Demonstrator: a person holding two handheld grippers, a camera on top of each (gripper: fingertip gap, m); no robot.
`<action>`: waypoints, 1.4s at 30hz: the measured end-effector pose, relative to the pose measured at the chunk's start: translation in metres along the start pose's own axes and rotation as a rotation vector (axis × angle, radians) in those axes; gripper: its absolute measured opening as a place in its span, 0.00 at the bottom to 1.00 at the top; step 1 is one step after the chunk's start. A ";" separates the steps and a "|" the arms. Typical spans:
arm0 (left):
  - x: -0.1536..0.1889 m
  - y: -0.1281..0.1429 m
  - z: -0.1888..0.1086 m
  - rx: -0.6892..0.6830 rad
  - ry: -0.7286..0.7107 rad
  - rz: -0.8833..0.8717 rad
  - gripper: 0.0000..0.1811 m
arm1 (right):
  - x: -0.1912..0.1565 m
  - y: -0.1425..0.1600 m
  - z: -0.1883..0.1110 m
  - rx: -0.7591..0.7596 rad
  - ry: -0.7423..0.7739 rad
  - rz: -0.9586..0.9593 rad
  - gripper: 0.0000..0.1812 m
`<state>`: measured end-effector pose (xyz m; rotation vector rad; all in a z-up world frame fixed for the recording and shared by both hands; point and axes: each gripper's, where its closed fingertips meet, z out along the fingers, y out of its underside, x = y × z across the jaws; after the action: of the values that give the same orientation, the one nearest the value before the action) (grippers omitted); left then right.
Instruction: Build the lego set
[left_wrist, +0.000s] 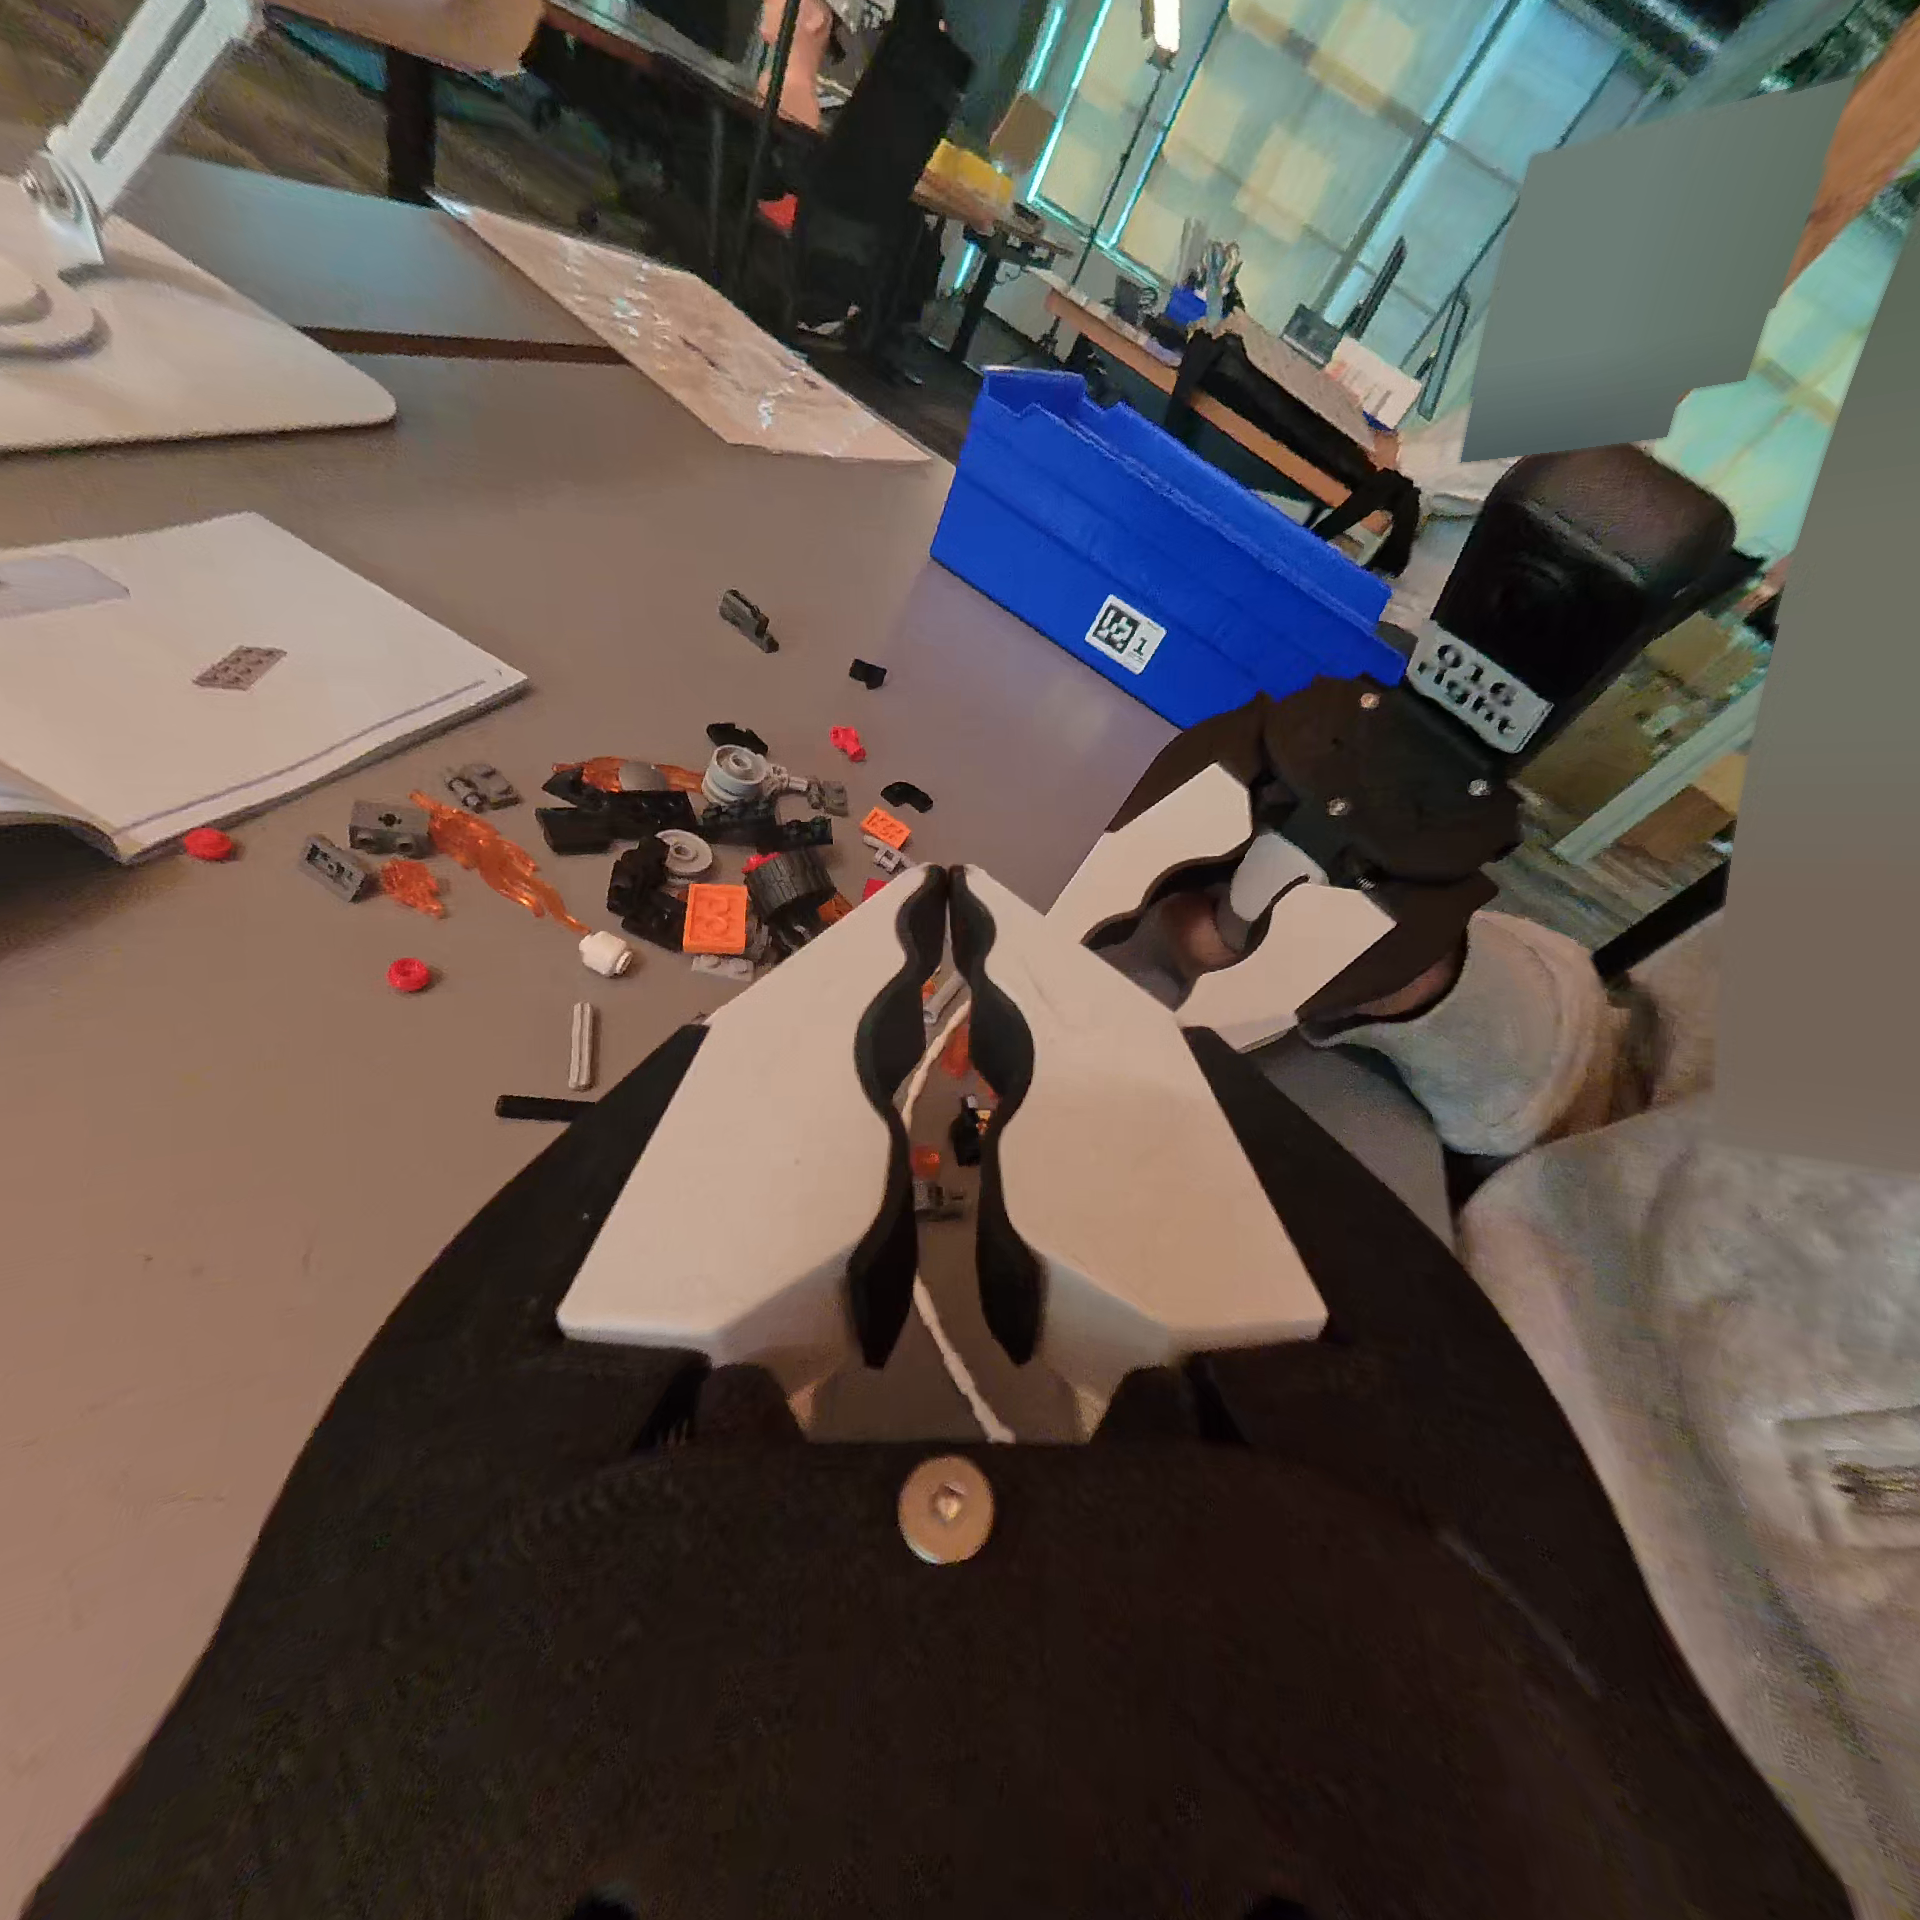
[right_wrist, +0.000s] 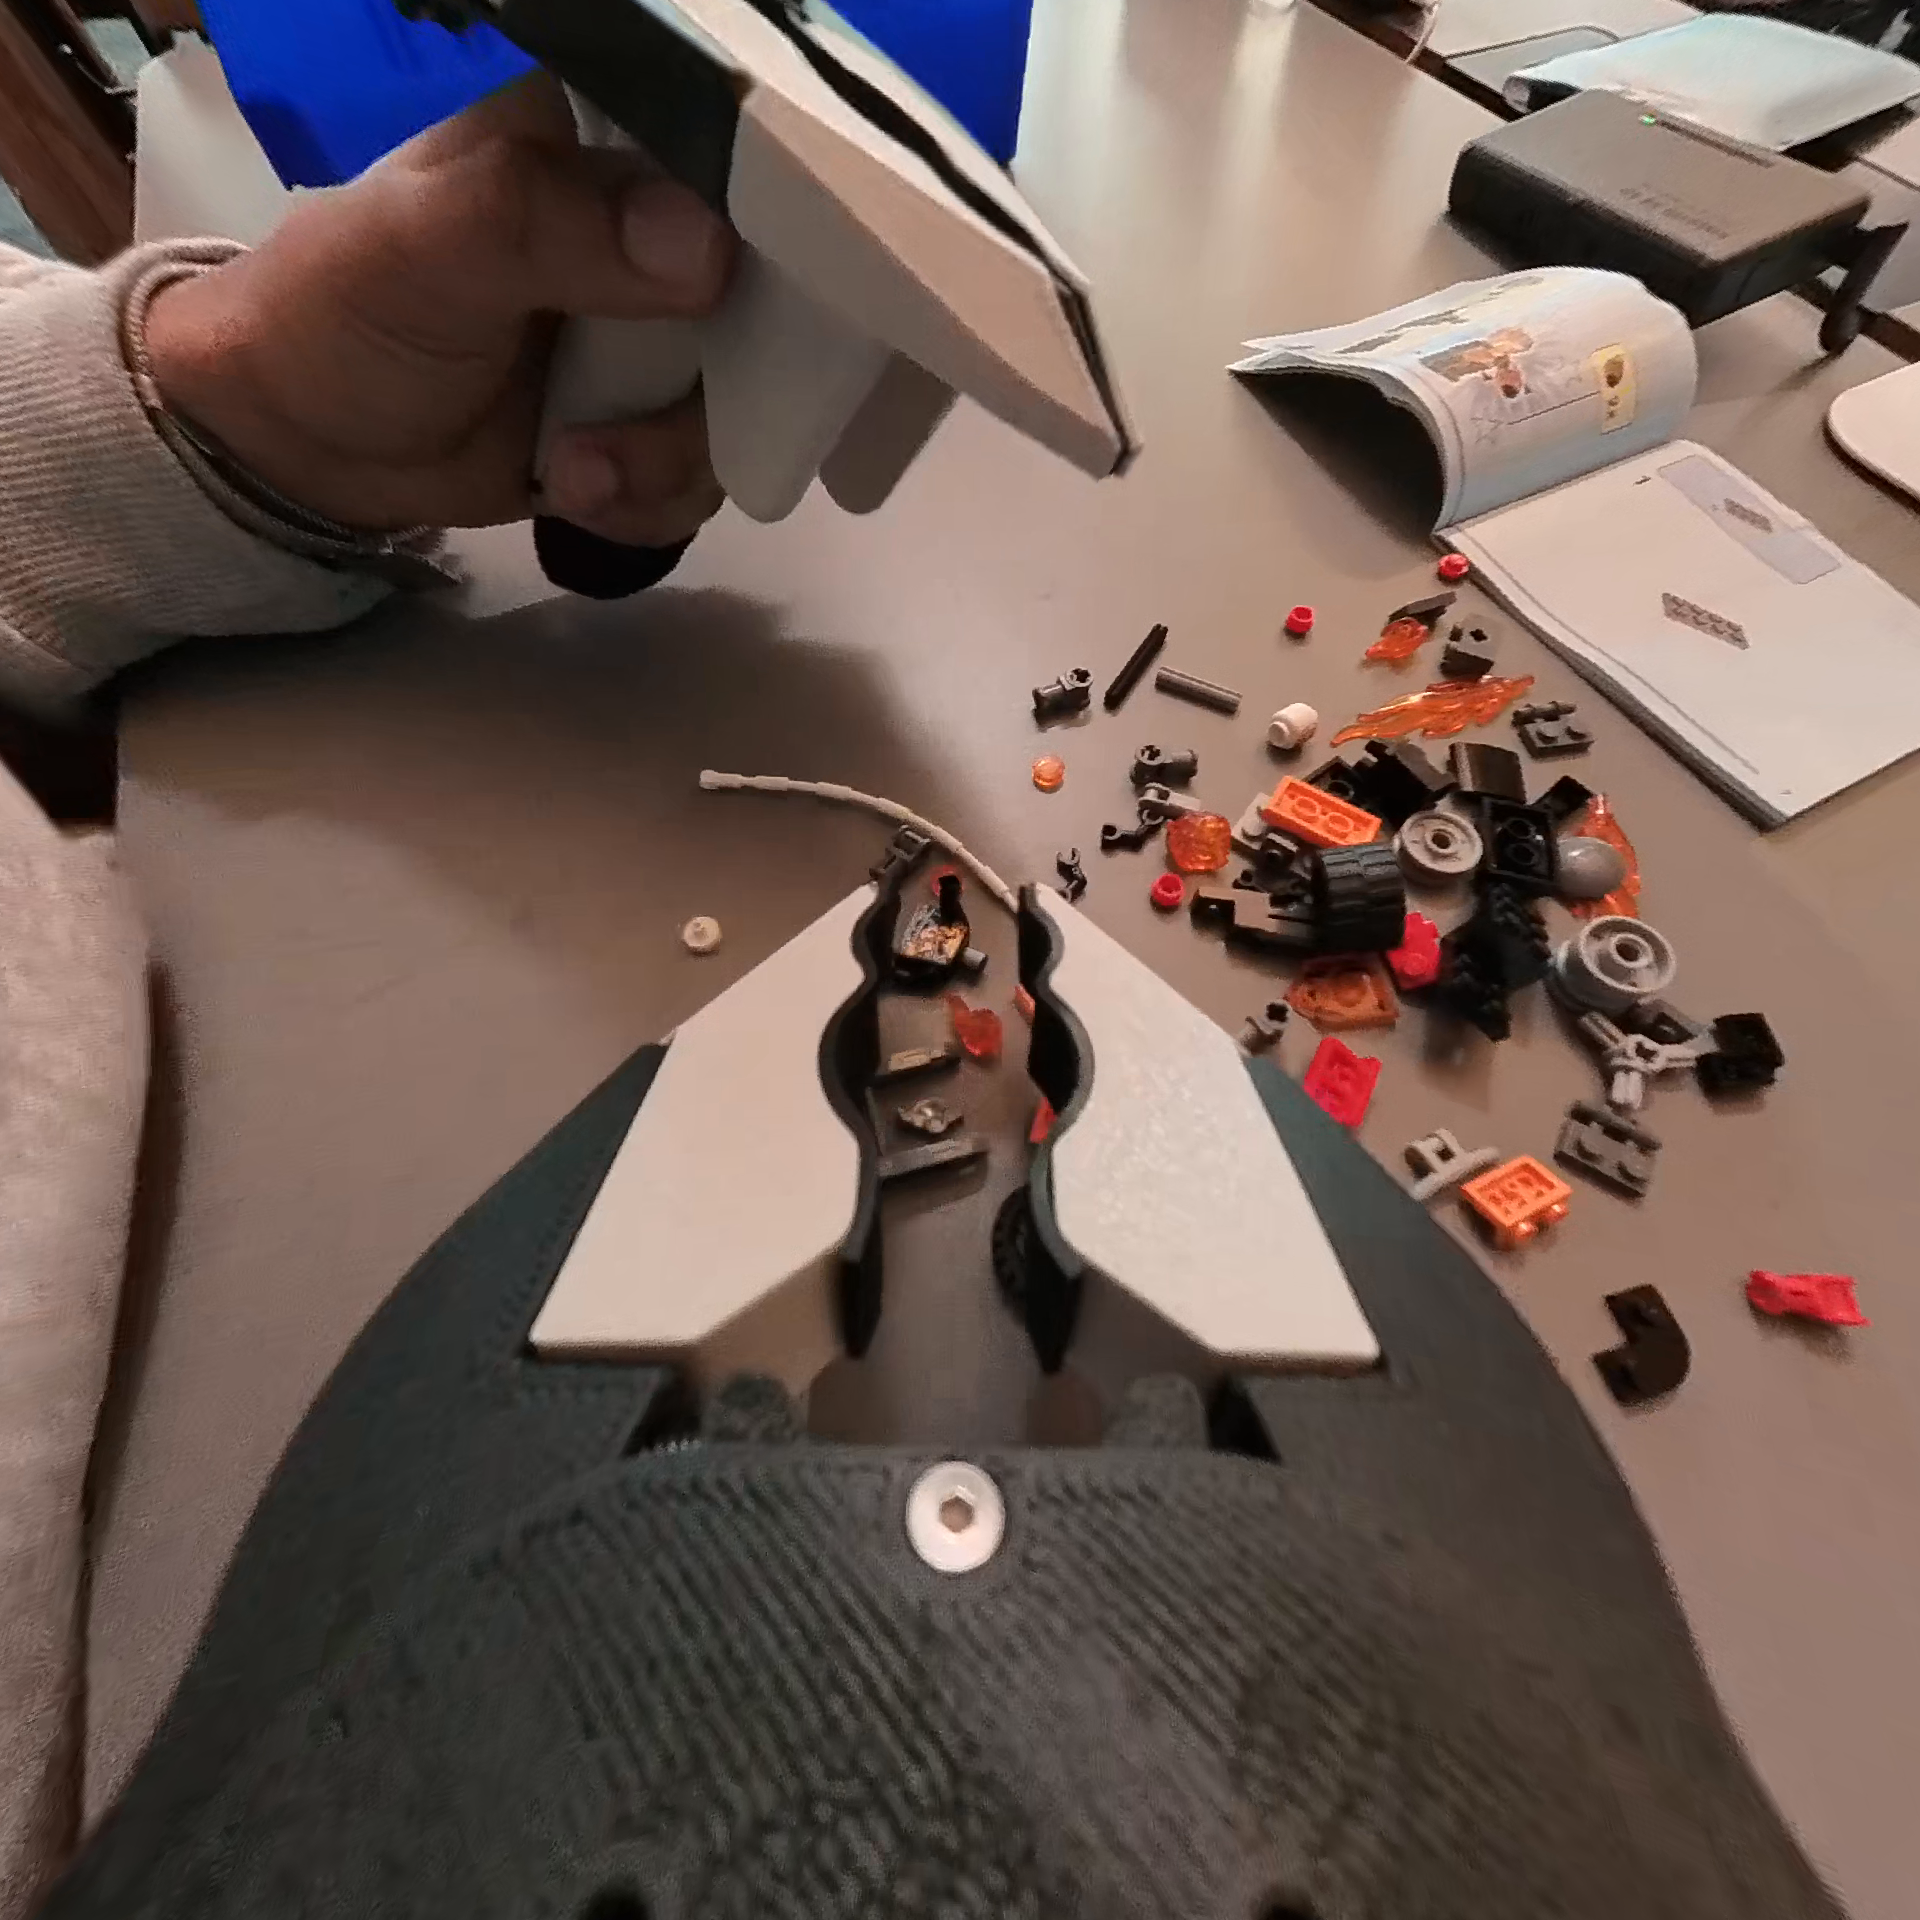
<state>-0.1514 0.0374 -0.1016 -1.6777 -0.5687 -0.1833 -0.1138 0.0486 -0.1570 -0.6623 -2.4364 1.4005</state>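
Observation:
A pile of loose lego pieces (left_wrist: 707, 862) lies on the grey table (left_wrist: 312, 1143), with an orange plate (left_wrist: 715, 920) and a black tyre (left_wrist: 790, 883) among them. My left gripper (left_wrist: 940, 875) hovers over the near edge of the pile, shut with its tips touching. It also shows in the right wrist view (right_wrist: 1112, 457), in a hand. My right gripper (right_wrist: 951, 899) is open above the table. A black printed minifigure torso (right_wrist: 935, 935) lies on the table between its fingers, not pressed. The pile (right_wrist: 1403, 883) is to its right. The right gripper (left_wrist: 1138, 961) hangs open beside my left one.
An open instruction booklet (left_wrist: 239, 675) (right_wrist: 1714, 644) lies beside the pile. A blue bin (left_wrist: 1143, 551) stands behind it. A white flexible rod (right_wrist: 831, 800) lies just ahead of my right gripper. A white stand base (left_wrist: 156, 343) and a black box (right_wrist: 1642, 197) stand farther off. The grippers' ends are close to 7 cm from one another. From the right gripper's tips to the orange plate (left_wrist: 715, 920) is close to 8 cm. My right wrist view (right_wrist: 1314, 804) looks at it from another angle.

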 end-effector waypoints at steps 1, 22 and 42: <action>-0.003 0.001 -0.001 -0.009 -0.027 0.021 0.00 | 0.000 0.000 -0.002 0.008 0.004 0.008 0.12; -0.005 0.001 -0.004 0.002 -0.090 0.102 0.00 | 0.004 0.010 0.006 -0.070 0.120 0.020 0.18; -0.018 0.033 0.009 -0.175 -0.141 0.069 0.03 | 0.003 0.023 0.014 -0.169 0.135 0.017 0.15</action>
<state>-0.1538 0.0385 -0.1398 -1.8883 -0.6129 -0.0670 -0.1164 0.0491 -0.1841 -0.7896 -2.4638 1.1247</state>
